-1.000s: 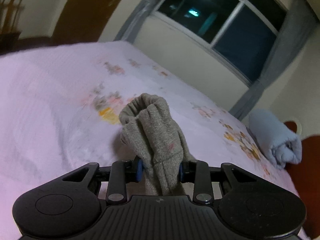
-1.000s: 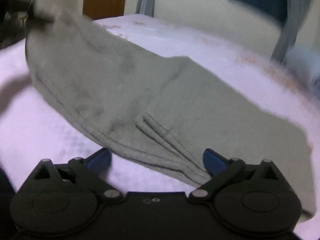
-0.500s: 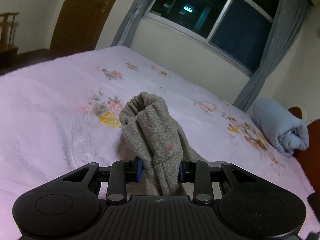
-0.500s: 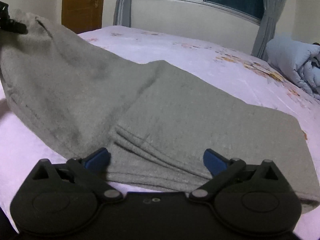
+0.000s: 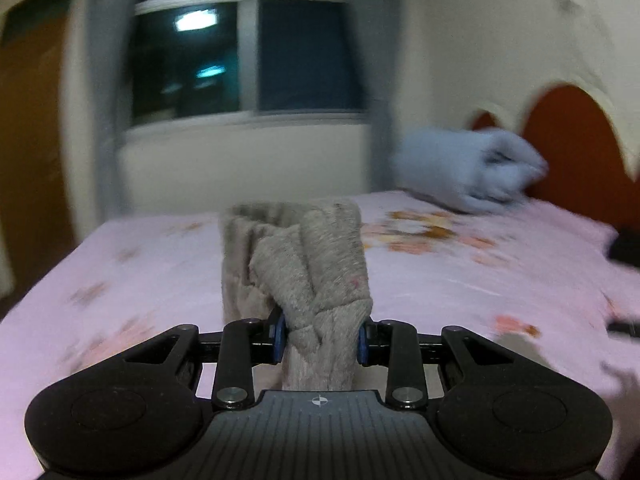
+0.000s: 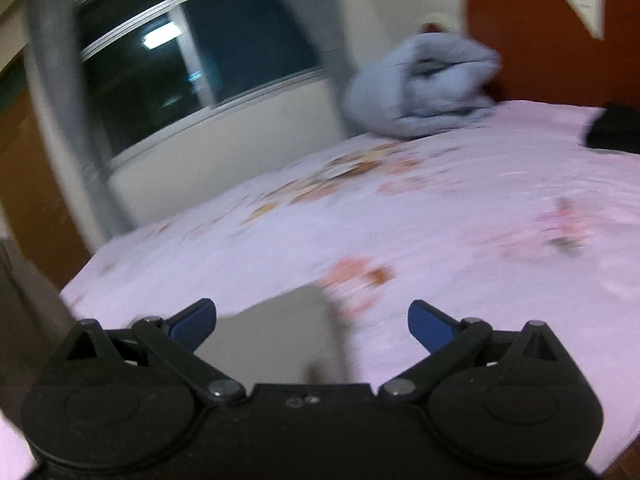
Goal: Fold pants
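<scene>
Left claw: jaws narrow, pads clamped on a bunched wad of the grey pants. The wad stands up ahead of the claw, above the bed. Right claw: jaws wide, nothing between the pads. A flat grey patch lies on the sheet just under it, at 6 o'clock in that view; probably more of the pants, blur prevents certainty.

Handling, as judged: knit fabric, soft, limp, light. It does not hold a shape, and whatever hangs free will sag and drag. Not slippery; thick bunched layers give the pads good purchase. Not fragile. Best hold is at a hem, waistband or folded edge, pinching all layers together; a corner at each claw would keep an edge straight.

Surroundings: rolled blue blanket at 2 o'clock from the wad, near the headboard, well apart. Small dark object at 2 o'clock in the right view, at the bed's far edge; cannot identify. Window and curtains at 12 o'clock, beyond the bed. Nothing appears to stand on the near sheet in the way of laying the fabric down. Both views motion-blurred.
</scene>
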{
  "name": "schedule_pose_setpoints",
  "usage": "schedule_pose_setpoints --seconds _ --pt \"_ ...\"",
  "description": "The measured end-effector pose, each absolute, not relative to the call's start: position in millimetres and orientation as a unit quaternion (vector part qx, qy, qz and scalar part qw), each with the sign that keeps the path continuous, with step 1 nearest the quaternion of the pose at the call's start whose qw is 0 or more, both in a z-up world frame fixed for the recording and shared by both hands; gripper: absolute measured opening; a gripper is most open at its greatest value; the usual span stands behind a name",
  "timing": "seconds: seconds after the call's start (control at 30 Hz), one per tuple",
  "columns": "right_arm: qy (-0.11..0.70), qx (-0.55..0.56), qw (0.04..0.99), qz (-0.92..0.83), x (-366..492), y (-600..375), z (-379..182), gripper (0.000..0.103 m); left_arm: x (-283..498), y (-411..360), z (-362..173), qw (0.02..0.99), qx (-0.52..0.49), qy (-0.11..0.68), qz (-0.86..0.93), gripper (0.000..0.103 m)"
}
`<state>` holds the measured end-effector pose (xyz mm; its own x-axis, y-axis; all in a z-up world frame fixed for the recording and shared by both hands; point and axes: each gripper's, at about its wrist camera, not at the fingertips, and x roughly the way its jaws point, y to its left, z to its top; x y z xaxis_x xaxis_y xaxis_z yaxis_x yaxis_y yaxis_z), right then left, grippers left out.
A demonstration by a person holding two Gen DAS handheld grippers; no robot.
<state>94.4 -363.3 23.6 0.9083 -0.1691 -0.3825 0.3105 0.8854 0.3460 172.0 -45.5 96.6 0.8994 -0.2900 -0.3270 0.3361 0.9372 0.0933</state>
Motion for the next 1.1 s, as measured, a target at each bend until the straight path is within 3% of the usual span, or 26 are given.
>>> schedule_pose_setpoints --seconds 0.17,0.3,0.37,0.6,0.77,0.83,0.9,0.93,1.1 --pt "0.148 0.259 0.936 -0.188 71 -429 13 0.097 154 -182 58 0.936 0.207 0.151 -0.239 0.032" --pt "0.135 0.348 0.901 -0.22 59 -468 -9 0.097 138 -265 -20 0.879 0.339 0.2 -0.269 0.032" --pt "0.136 0.363 0.894 -0.223 59 -475 -15 0.097 125 -276 -41 0.876 0.369 0.184 -0.251 0.032" --pt "0.12 0.371 0.894 -0.221 52 -484 -15 0.097 120 -279 -13 0.888 0.358 0.172 -0.232 0.032" --pt "0.126 0.382 0.889 -0.219 49 -483 -12 0.097 112 -279 -42 0.873 0.399 0.166 -0.224 0.033" --pt "0.128 0.373 0.893 -0.217 48 -478 -10 0.097 105 -280 -33 0.878 0.398 0.157 -0.215 0.046" --pt "0.128 0.365 0.897 -0.213 46 -475 -7 0.097 94 -275 -21 0.883 0.381 0.137 -0.237 0.087" --pt "0.129 0.362 0.898 -0.214 45 -473 -6 0.097 87 -272 -15 0.887 0.37 0.129 -0.244 0.091" --pt "0.133 0.351 0.902 -0.215 42 -467 -2 0.097 78 -254 5 0.898 0.341 0.14 -0.24 0.092"
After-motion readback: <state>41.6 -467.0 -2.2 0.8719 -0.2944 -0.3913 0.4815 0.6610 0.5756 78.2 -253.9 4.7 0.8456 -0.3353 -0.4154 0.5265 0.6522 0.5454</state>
